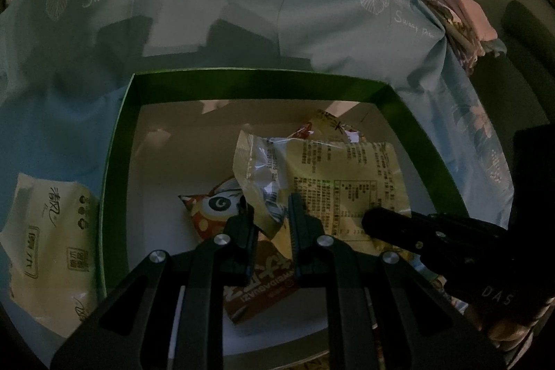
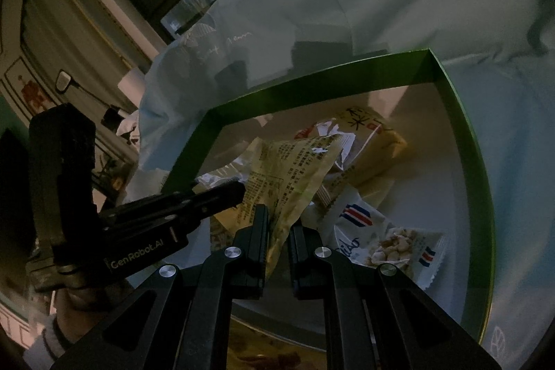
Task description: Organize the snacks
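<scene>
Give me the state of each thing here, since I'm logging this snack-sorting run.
green box: open, no lid, holding snacks.
yellow snack packet: sealed, crumpled, gripped from both sides over the box.
left gripper: shut on the packet.
right gripper: shut on the packet.
white snack packet: lying in the box.
</scene>
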A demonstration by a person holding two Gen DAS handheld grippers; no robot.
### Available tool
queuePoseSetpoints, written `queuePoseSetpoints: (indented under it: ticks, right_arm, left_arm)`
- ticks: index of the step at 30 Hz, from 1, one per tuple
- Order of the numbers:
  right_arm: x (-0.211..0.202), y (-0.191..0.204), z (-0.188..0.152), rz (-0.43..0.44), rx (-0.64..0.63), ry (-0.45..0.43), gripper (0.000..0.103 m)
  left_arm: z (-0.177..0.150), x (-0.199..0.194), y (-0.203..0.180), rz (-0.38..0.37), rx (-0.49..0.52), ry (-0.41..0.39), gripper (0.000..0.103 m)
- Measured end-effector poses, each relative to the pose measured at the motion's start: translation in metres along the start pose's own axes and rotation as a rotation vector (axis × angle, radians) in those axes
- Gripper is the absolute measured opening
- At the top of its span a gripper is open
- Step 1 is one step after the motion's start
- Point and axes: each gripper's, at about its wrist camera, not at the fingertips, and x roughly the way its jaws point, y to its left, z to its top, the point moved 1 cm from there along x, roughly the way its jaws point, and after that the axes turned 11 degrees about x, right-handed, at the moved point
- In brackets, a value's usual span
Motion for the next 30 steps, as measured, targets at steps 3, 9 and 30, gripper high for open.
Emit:
queuePoseSetpoints:
  ticks: [3,9,30]
  right_arm:
    - [0.001,-0.0006,-0.0007,-0.006,-0.003,0.001,0.012]
    - [0.0018,0.0001,-0.002,-0.022,-0.011,0.003,0.012]
    - [0.002,0.0025,-0.0037,-0.045,-0.014,0.01,0.012]
  left_arm:
    - [-0.0001,0.0,-0.0007,0.005,0.005,0.0,0.014]
    - [-0.0013,-0.0001,-0.0016,0.01,0.004,0.0,0.014]
    - [-0.0017,0.0003,-0.0021,0.024,0.014,0.002,0.014]
